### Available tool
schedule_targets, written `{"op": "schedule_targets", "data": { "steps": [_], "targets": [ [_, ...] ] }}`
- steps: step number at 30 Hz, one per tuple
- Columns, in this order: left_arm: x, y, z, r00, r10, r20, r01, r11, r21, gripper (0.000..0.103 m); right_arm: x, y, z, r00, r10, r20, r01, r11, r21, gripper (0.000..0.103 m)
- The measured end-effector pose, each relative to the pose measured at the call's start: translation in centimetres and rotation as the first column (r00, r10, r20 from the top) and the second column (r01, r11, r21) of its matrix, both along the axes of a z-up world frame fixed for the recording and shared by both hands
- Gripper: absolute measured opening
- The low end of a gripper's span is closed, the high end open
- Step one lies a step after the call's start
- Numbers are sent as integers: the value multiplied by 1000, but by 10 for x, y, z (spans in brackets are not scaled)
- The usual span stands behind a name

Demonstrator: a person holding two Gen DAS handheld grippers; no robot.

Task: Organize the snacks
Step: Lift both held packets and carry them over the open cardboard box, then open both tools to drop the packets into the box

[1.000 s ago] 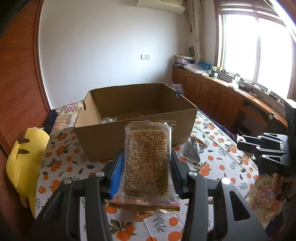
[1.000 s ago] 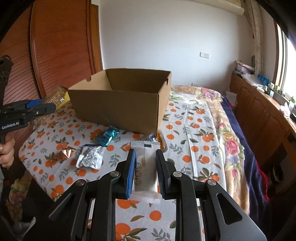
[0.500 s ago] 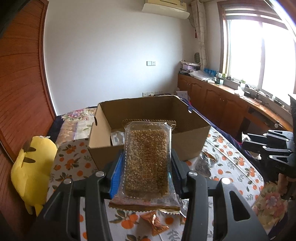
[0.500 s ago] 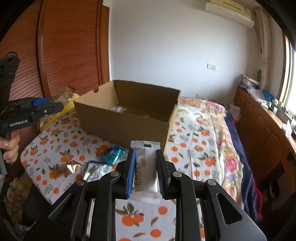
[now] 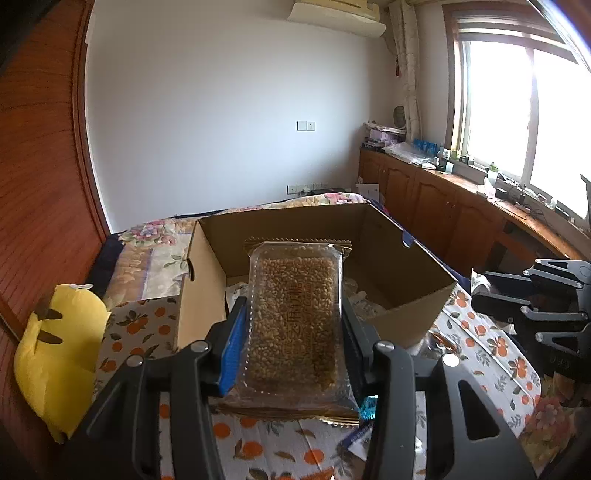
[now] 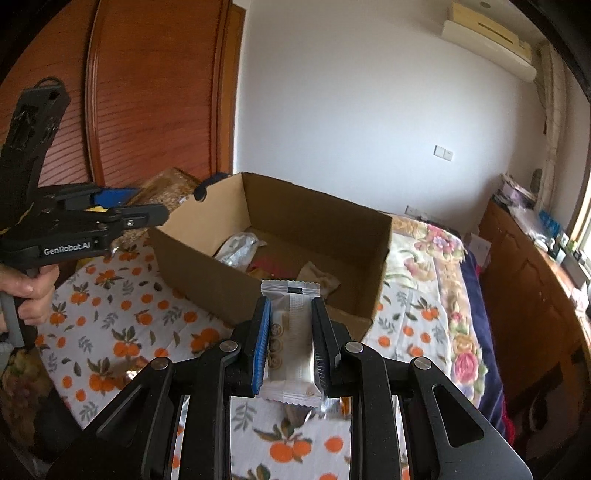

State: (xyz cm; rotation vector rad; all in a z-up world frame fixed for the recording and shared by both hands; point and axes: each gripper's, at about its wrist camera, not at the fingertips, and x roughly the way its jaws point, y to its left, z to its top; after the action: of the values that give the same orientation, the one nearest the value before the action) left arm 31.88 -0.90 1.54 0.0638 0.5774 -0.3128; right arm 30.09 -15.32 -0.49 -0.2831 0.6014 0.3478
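1. Left tool: clamped on a clear-wrapped grain bar. The bar lies lengthwise between the jaws, pressed on both long sides, and its gold crimped far end reaches out over the near wall of the cardboard box.
2. Right tool: clamped on a slim white snack bar with round brown prints down one side. The bar's far crimped end projects past the fingertips, in front of the box's near wall.
3. A person's hand grips the handle of the left tool at the left edge of the right wrist view.
4. Surface below the tools: a cloth printed with oranges and leaves. Whether it covers a bench or the bed cannot be told. Loose wrappers lie on it under both tools, among them a teal one; they are partly hidden and blurred.
5. The box stands open on this cloth. Inside it lie a silver packet, a red wrapper and a pale crumpled packet.
6. Left of the box: a yellow plush toy lies at the cloth's edge.
7. Beyond the box: floral bedding.
8. Far side: a white wall with an air conditioner, and wooden cabinets under a bright window.
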Motion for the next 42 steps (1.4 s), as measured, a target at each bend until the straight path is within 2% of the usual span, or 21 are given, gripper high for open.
{"op": "schedule_targets", "data": {
  "steps": [9,17,23,29,39,42],
  "targets": [
    [52,-1,-24,999,2,-36,-2,1000,2,45,45,8,-8,999,30,-15,-30,999,25,20],
    [81,-1,-40,999,-1,-54,-1,1000,-30,45,89,17,-18,1000,20,-24,-19,998,59,20],
    [92,1,-48,999,13,-34,-14,999,-39,46,118,24,-32,999,6,-49,-2,996,85,20],
    [99,3,-59,999,20,-28,-22,995,-93,46,137,21,-52,995,-30,-100,40,994,98,20],
    [104,-1,-72,999,2,-43,-6,997,-82,48,149,24,-66,991,-44,-123,53,996,69,20],
    [105,-4,-75,999,6,-31,-7,998,-56,49,150,24,-65,992,-45,-122,53,996,69,20]
  ]
}}
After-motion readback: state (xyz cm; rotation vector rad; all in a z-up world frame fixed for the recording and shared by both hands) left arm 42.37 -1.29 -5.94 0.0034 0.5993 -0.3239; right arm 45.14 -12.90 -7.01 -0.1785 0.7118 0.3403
